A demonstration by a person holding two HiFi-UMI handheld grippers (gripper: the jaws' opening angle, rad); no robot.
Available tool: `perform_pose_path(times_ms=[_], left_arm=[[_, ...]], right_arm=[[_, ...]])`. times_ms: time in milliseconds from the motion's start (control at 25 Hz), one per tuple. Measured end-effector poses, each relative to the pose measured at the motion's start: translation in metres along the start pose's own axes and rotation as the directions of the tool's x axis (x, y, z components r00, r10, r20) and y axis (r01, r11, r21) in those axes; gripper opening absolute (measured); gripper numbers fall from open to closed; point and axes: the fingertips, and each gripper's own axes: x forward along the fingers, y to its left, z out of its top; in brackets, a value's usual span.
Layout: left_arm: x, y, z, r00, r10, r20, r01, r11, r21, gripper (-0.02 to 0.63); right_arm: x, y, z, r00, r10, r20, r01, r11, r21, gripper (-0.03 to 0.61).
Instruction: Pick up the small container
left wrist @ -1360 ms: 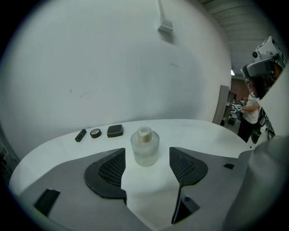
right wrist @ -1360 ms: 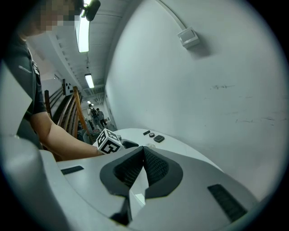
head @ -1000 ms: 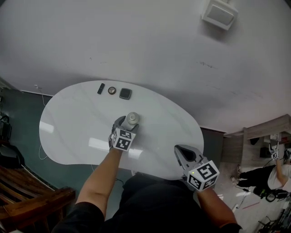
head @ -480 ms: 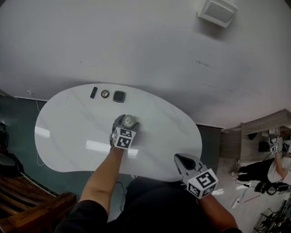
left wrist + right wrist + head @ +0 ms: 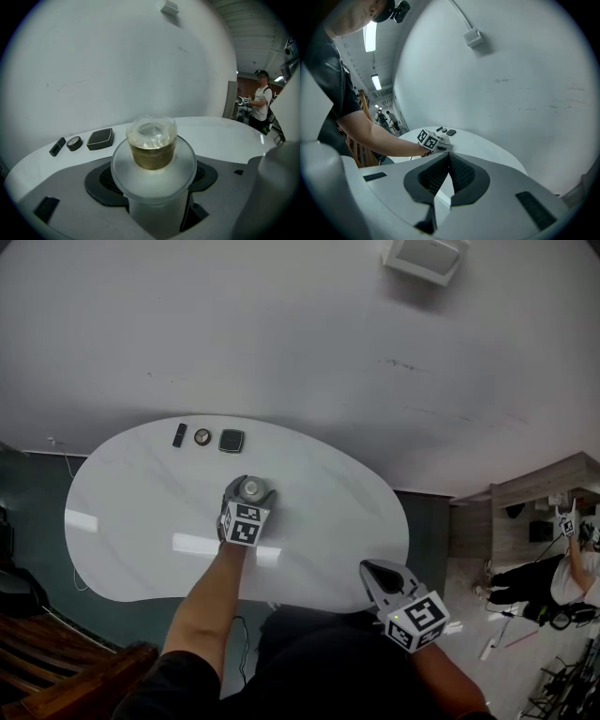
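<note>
The small container (image 5: 251,488) is a translucent white pot with a wide rim and a gold cap under clear wrap (image 5: 151,143). It stands near the middle of the white oval table (image 5: 122,521). My left gripper (image 5: 246,498) reaches in from the near side and is shut on it, with the pot's body pinched between the jaws (image 5: 153,183). My right gripper (image 5: 373,570) hangs off the table's near right edge, shut and holding nothing (image 5: 449,161).
At the table's far edge lie a thin black stick (image 5: 179,435), a small round piece (image 5: 202,437) and a black square case (image 5: 231,441). A white wall rises behind. A person (image 5: 562,577) stands far right by wooden furniture.
My left gripper has slid forward round the small container, which now sits deeper between the jaws. The whole view has drifted; the right gripper has stayed low at the table's edge.
</note>
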Motion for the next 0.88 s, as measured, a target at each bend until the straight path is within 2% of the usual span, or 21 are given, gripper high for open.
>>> perform_pose_path(times_ms=[400, 560, 680, 880], left_arm=[[-0.01, -0.006, 0.0, 0.999, -0.037, -0.031, 0.038, 0.999, 0.019, 0.35], [-0.02, -0.006, 0.004, 0.999, -0.039, -0.03, 0.04, 0.999, 0.015, 0.35], [-0.029, -0.003, 0.007, 0.998, -0.037, -0.057, 0.038, 0.999, 0.003, 0.35], [-0.052, 0.006, 0.026, 1.0, -0.021, -0.014, 0.021, 0.999, -0.032, 0.35]], right_arm=[[-0.006, 0.002, 0.003, 1.0, 0.004, 0.018, -0.004, 1.0, -0.006, -0.003], [-0.006, 0.005, 0.003, 0.999, 0.023, 0.03, -0.023, 1.0, -0.009, -0.003], [-0.003, 0.009, 0.008, 0.998, 0.044, 0.042, -0.043, 0.999, -0.014, -0.003], [0.003, 0.019, 0.02, 0.993, 0.094, 0.065, -0.092, 0.995, -0.04, -0.003]])
